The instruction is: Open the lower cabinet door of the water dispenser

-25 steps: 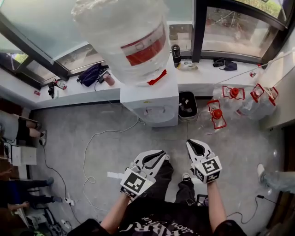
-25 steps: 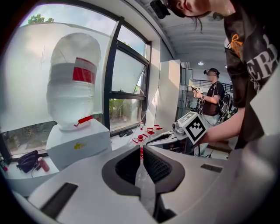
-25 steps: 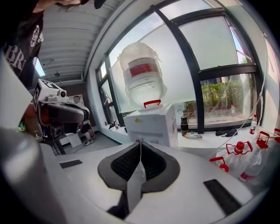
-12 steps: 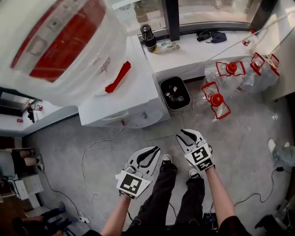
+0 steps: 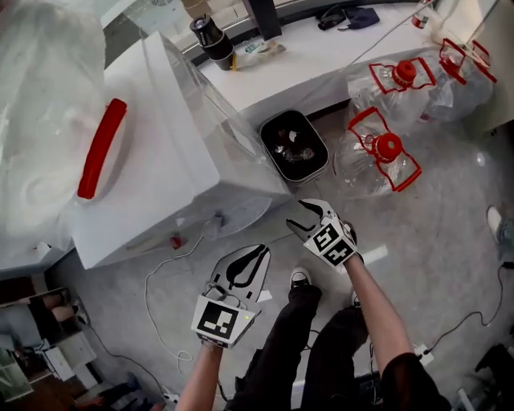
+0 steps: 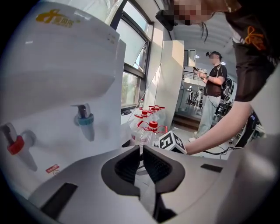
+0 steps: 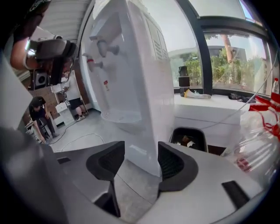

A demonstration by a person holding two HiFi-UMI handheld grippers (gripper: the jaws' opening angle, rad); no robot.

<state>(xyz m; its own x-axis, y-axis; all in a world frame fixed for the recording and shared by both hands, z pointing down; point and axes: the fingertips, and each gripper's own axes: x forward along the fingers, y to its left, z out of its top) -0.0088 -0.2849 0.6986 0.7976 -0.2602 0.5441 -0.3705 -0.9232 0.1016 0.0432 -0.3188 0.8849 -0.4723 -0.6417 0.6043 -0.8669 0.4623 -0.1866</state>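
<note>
The water dispenser (image 5: 161, 152) stands on the floor (image 5: 450, 241) just ahead of both grippers, its lower door hidden from above. The left gripper (image 5: 255, 258) is clenched and empty. The right gripper (image 5: 299, 217) has just been opening, nothing between its jaws.

A grey concrete floor (image 5: 438, 241) carries everything low down. The white water dispenser (image 5: 165, 172) stands on it, with a black bin (image 5: 293, 146) just beside its side, against the wall. Several clear bottles (image 5: 363, 167) with red caps and handles lie near the bin. A white cable (image 5: 147, 285) trails across the floor from the dispenser's foot. Behind, a white window ledge (image 5: 321, 56) holds a black flask (image 5: 211, 38) and a dark cloth (image 5: 351, 14).
</note>
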